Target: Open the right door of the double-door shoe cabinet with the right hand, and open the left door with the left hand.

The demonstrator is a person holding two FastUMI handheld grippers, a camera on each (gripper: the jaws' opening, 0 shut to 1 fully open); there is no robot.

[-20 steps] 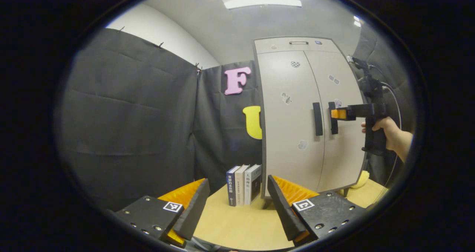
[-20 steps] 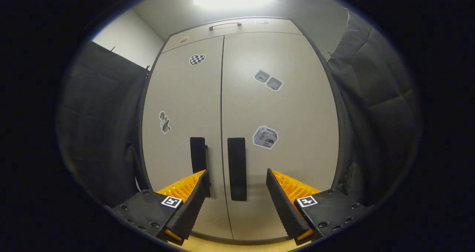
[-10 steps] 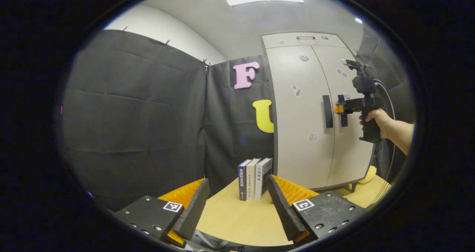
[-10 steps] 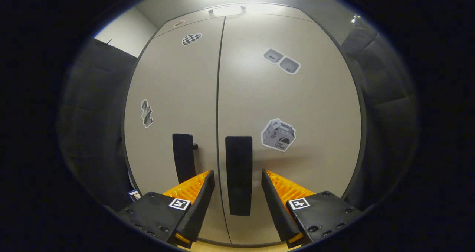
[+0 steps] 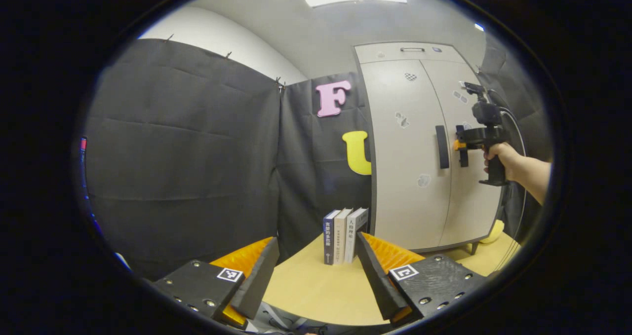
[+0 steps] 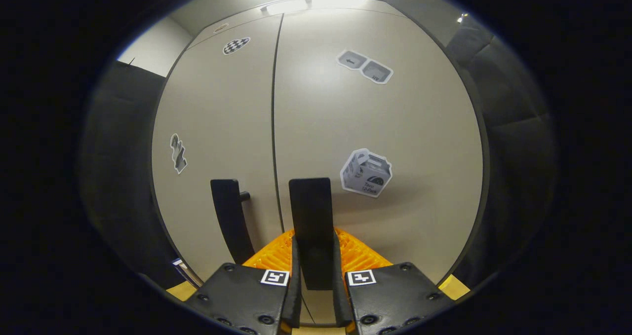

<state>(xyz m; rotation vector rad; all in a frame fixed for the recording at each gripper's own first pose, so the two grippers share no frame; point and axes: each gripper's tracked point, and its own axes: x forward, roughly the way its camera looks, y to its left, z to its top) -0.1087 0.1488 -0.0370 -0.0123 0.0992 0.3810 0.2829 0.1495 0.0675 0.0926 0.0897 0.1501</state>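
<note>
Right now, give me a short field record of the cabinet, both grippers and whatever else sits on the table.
cabinet: beige double-door shoe cabinet, both doors closed
right gripper: shut on the right door's black vertical bar handle
left gripper: open, holding nothing, away from the cabinet
left door handle: untouched
table: light wooden tabletop
books: three upright books beside the cabinet

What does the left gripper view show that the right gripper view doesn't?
Left gripper view alone: three books standing on the table, and a hand holding the right gripper at the right handle.

Right gripper view alone: its fingers clamped on that handle.

Both: the cabinet, doors closed, and the left handle.
</note>
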